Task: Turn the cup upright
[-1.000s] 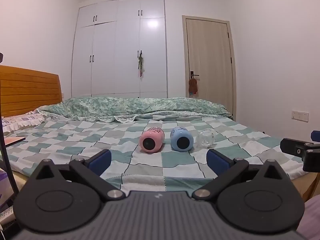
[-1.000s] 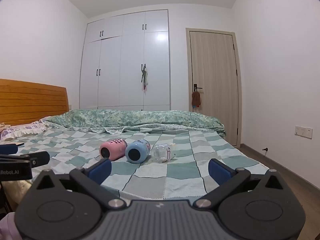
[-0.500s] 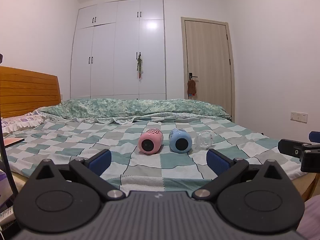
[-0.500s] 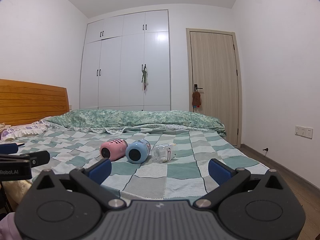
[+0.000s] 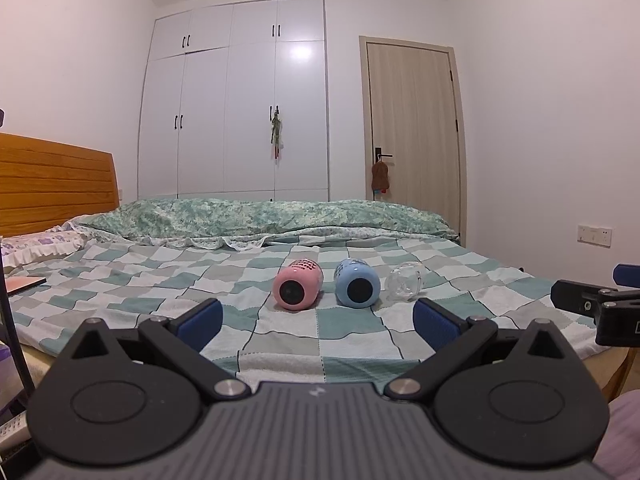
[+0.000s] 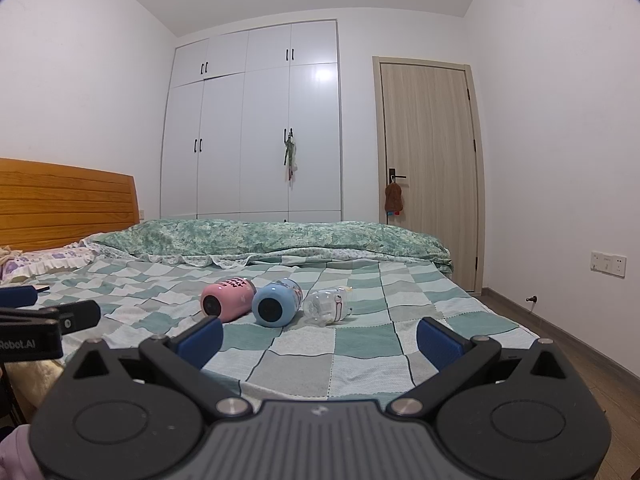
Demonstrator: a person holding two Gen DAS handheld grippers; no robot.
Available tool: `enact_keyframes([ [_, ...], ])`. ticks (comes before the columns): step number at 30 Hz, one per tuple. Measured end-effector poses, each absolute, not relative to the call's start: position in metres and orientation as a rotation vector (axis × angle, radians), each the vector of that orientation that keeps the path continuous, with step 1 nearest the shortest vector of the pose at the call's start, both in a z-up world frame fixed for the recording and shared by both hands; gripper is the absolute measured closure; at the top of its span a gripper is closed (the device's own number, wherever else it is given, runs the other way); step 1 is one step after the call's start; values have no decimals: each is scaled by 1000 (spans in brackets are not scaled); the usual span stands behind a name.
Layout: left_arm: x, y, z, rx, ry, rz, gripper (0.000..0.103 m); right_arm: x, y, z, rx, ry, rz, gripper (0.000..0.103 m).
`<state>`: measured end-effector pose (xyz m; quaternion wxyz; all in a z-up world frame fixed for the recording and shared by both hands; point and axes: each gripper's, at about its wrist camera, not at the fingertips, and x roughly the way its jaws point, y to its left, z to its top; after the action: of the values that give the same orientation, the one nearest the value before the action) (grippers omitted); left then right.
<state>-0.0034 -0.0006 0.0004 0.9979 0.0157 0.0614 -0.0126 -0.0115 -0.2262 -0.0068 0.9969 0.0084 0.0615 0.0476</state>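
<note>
Beside pink cup, blue cup

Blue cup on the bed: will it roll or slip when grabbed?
The blue cup lies on its side, so a nudge probably rolls it toward the pink cup. The soft checked blanket likely damps rolling. Its smooth wall may slip.

Three cups sideways (one seemingly clear)

A pink cup with dark dotted markings, a blue cup and a clear bottle lie on a green, grey and white checked blanket. The quilt is mottled green.
</note>
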Motion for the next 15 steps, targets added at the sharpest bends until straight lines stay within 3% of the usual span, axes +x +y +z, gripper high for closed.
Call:
enact_keyframes([
  [15, -8, 1, 4, 29, 115, -37, 0, -12, -226, -7, 18, 123, 96, 0],
])
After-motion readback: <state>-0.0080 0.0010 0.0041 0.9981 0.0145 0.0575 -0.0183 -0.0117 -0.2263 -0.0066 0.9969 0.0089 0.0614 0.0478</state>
